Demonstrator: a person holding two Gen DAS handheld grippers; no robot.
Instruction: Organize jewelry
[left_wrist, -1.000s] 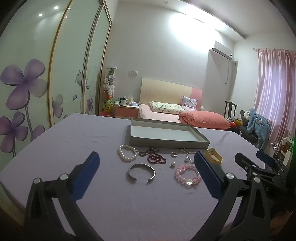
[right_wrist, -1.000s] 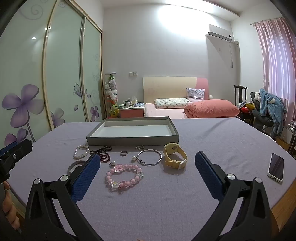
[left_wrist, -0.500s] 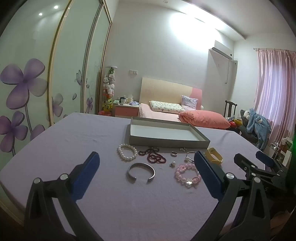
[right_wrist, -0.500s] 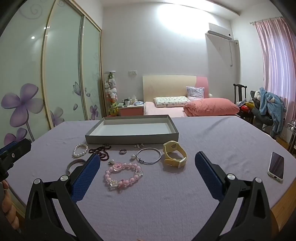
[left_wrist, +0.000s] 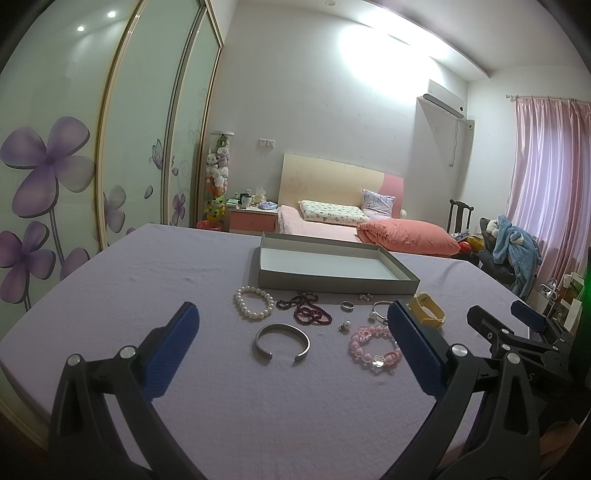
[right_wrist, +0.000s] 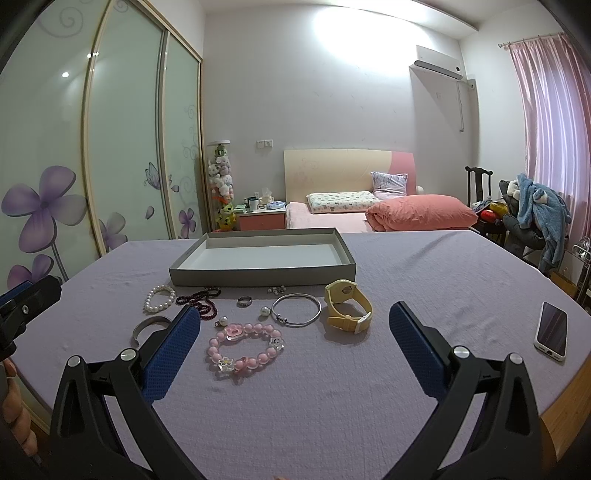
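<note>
Jewelry lies on a lilac tablecloth in front of an empty grey tray. From left there is a white pearl bracelet, dark red beads, a silver cuff, a small ring, a pink bead bracelet, a thin silver bangle and a yellow watch. My left gripper is open above the cuff. My right gripper is open near the pink bracelet, holding nothing.
A phone lies near the table's right edge. A pearl earring and small studs sit among the jewelry. A person's hand shows at the left. Behind the table are a bed and wardrobe doors.
Both views have shifted only slightly; the jewelry lies where it was and both grippers stay open.
</note>
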